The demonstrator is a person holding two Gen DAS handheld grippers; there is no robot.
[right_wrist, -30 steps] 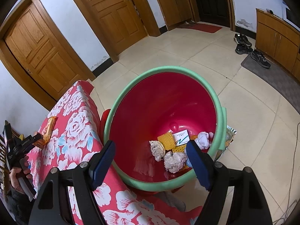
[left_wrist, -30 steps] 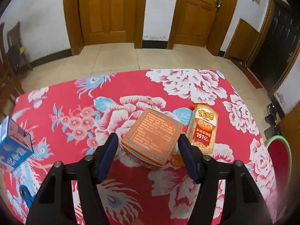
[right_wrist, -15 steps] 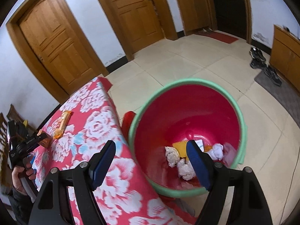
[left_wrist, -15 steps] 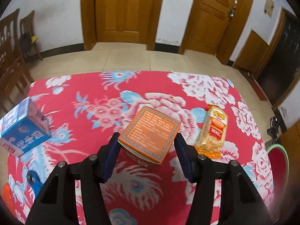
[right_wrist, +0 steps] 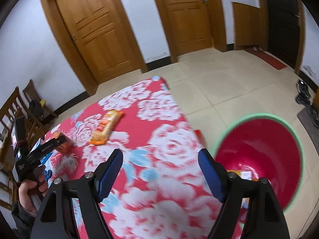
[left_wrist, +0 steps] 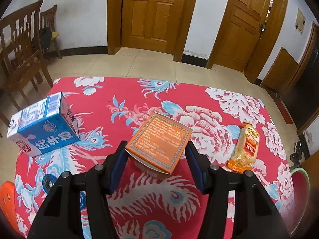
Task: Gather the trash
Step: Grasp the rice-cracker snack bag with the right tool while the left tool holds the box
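The left hand-held gripper (left_wrist: 157, 167) straddles an orange box (left_wrist: 159, 143), a squat cardboard carton with a printed, framed top face that sits tilted, its near corner lower. The left blue ribbed pad (left_wrist: 117, 167) lies against the box's left edge; the right pad shows a thin gap to the box's right corner, so whether the jaws truly pinch the box I cannot tell. The box sits on, or just above, the counter (left_wrist: 139, 91), which is covered with a red cloth printed with white peonies and blue feathery swirls.

To the left of the box, well apart, lies a milk carton (left_wrist: 43, 127) on its side: a blue-and-white rectangular paperboard pack with a folded gable end. To the right lies a snack pack (left_wrist: 246, 147), a long, glossy, crinkled plastic wrapper, yellow at the far end and orange at the near end. At the near left edge a rounded orange plastic piece (left_wrist: 7, 199) with small holes shows.

The right hand-held gripper (right_wrist: 160, 173) is released, its ribbed blue pads (right_wrist: 111, 169) wide apart with nothing between them, hanging over the near right part of the cloth. This view is motion-blurred. Just right of the counter, on the pale tiled floor (right_wrist: 219, 79), stands the bin (right_wrist: 259, 145), a round smooth plastic tub, red inside with a green rim; some paper and orange scraps lie at its bottom. At the far left, a hand (right_wrist: 30, 191) grips the black handle of the left tool.
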